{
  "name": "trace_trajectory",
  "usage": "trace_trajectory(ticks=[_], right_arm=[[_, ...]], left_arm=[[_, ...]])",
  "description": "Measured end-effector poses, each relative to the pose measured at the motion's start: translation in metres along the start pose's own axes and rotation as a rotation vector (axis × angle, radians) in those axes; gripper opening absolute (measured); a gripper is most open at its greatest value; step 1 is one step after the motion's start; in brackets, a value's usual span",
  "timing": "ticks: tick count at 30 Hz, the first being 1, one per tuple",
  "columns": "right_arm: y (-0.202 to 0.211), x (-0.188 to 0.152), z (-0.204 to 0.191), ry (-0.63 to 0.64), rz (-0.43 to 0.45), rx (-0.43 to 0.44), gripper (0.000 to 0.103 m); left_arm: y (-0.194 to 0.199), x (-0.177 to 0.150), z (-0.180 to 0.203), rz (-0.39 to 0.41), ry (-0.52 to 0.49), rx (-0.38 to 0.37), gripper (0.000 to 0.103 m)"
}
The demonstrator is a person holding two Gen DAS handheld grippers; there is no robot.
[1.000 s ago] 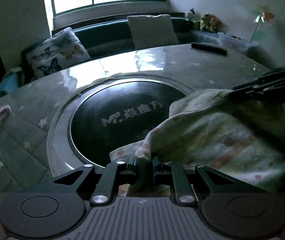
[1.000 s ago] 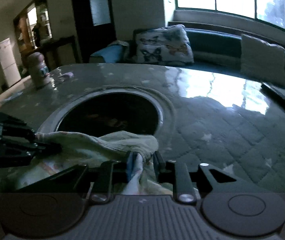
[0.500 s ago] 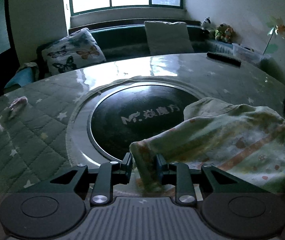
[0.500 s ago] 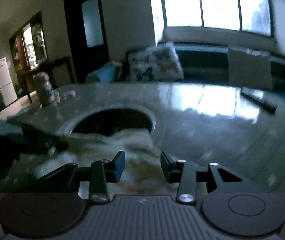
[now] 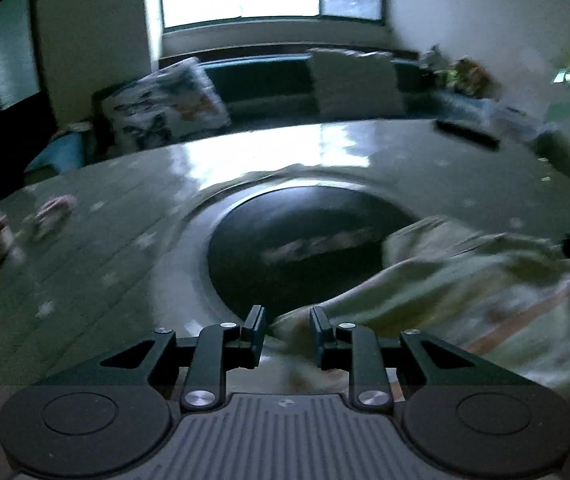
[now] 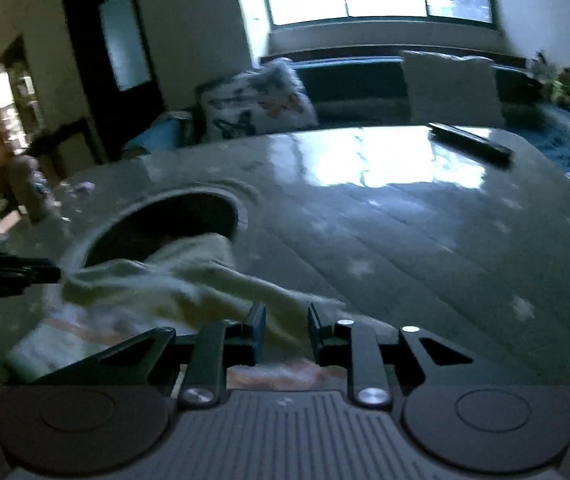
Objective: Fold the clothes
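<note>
The left gripper [image 5: 283, 326] and right gripper [image 6: 283, 322] both stand with jaws parted, gripping nothing, while the patterned garment [image 5: 465, 300] lies bunched on the quilted table [image 6: 405, 240], partly overlapping the dark round inset [image 5: 305, 240].

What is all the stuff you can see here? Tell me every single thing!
pale patterned cloth garment: one, cream with orange marks, lying on the table partly over the disc
round quilted table: one, grey-green with stars
black round disc: one, table centre
black remote control: one, far table edge
butterfly cushion: one, white, on the sofa
plain cushion: one, pale, on the sofa
dark sofa: one, under the window
left gripper: one, black, open, cloth between its fingers
right gripper: one, black, open over the cloth
</note>
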State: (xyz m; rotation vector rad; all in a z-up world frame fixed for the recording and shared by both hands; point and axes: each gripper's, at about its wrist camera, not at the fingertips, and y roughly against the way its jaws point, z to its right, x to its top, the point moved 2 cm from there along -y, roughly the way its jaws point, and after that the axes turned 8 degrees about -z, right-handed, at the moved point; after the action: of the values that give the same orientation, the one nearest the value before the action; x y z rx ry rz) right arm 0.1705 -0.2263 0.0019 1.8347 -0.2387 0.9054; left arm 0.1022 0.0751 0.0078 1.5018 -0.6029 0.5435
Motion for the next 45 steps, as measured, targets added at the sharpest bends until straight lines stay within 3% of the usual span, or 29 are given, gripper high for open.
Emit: trace_trajectory(ticks=[7,14,18,23,30,36,40,45], right_arm=[[-0.044,0.021,-0.03,0.044,-0.045,0.069,0.023],[-0.064,0.024,-0.03,0.051,-0.079,0.047,0.023],[-0.042,0.021,-0.042,0.105,-0.042,0.053,0.023],[-0.027,0.008,-0.066,0.197,-0.056,0.088,0.023],[-0.009,-0.036,-0.107,0.365,-0.075,0.1,0.024],[0.011,-0.066,-0.133,0.428,-0.07,0.129,0.029],[0.025,-0.077,-0.135,0.42,-0.064,0.166,0.029],[0.039,-0.076,-0.105,0.276,-0.035,0.131,0.029]], left_arm=[[-0.029,0.022,0.049,-0.037,-0.07,-0.111,0.027],[-0.062,0.034,0.054,-0.085,-0.038,-0.106,0.029],[-0.042,0.029,0.058,-0.047,-0.064,-0.109,0.027],[-0.014,0.015,0.07,-0.002,-0.119,-0.13,0.027],[0.015,-0.027,0.078,0.013,-0.156,-0.146,0.027],[0.029,-0.06,0.08,0.019,-0.165,-0.135,0.027],[0.037,-0.07,0.074,0.031,-0.132,-0.128,0.027],[0.042,-0.077,0.063,0.038,-0.077,-0.124,0.027]])
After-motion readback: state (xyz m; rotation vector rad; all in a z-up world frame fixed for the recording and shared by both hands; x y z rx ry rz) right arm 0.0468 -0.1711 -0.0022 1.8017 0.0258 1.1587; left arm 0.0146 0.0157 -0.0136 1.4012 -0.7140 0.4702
